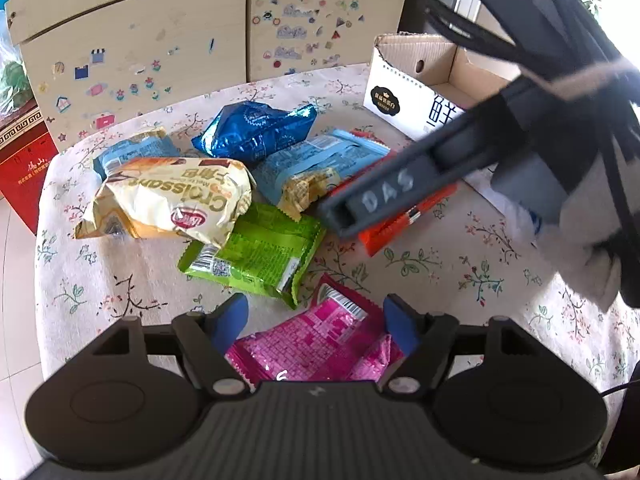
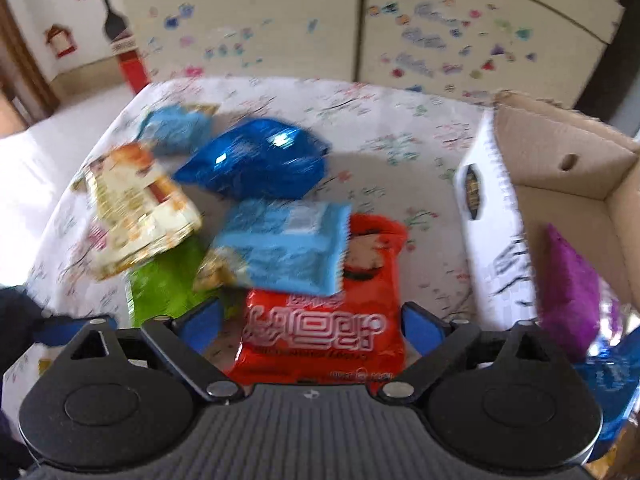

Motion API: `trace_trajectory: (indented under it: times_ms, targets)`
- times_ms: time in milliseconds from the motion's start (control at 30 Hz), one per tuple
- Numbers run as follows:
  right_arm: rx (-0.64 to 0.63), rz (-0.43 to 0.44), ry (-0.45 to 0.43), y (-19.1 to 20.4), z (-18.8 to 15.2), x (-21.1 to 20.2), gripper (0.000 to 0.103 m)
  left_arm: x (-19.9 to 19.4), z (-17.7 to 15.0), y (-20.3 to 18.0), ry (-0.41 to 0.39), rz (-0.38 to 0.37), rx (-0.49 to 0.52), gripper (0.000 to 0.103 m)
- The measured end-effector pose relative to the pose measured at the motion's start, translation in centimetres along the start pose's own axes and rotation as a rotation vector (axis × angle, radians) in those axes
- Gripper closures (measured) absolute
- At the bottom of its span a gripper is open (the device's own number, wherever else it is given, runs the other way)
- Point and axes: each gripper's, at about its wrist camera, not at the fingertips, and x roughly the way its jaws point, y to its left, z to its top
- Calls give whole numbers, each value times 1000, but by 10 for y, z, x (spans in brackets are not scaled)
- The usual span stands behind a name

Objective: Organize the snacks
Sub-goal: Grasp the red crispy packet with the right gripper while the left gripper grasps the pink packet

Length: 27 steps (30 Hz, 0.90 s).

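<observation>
Several snack packets lie on a floral tablecloth (image 1: 440, 256). My left gripper (image 1: 316, 316) is open, its blue fingers either side of a pink packet (image 1: 316, 344). Beyond lie a green packet (image 1: 256, 252), a croissant bag (image 1: 168, 200), a dark blue foil bag (image 1: 256, 132) and a light blue packet (image 1: 316, 160). My right gripper (image 2: 312, 324) is open over a red packet (image 2: 332, 328), which the light blue packet (image 2: 288, 244) partly covers. In the left wrist view the right gripper's body (image 1: 400, 184) hides most of the red packet (image 1: 404, 220).
An open cardboard box (image 2: 560, 184) stands at the right of the table and holds a purple packet (image 2: 568, 292) and a blue one (image 2: 612, 384). A sticker-covered cabinet (image 1: 160, 40) stands behind the table. A red box (image 1: 24, 172) stands on the floor at left.
</observation>
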Motion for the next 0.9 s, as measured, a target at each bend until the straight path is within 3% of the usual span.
trace_trajectory:
  times_ms: [133, 333, 433, 700, 900]
  targets:
    - [-27, -15, 11, 6, 0, 4, 9, 1, -1, 1, 6, -3, 3, 29]
    - [119, 11, 20, -6, 1, 12, 6, -2, -5, -3, -2, -50, 37, 29]
    - [118, -11, 8, -3, 1, 13, 7, -2, -9, -7, 4, -86, 66, 29]
    - [84, -2, -9, -2, -2, 5, 31, 2, -20, -23, 11, -81, 206, 23]
    - [85, 37, 0, -6, -8, 0, 33, 3, -18, -30, 5, -51, 227, 29]
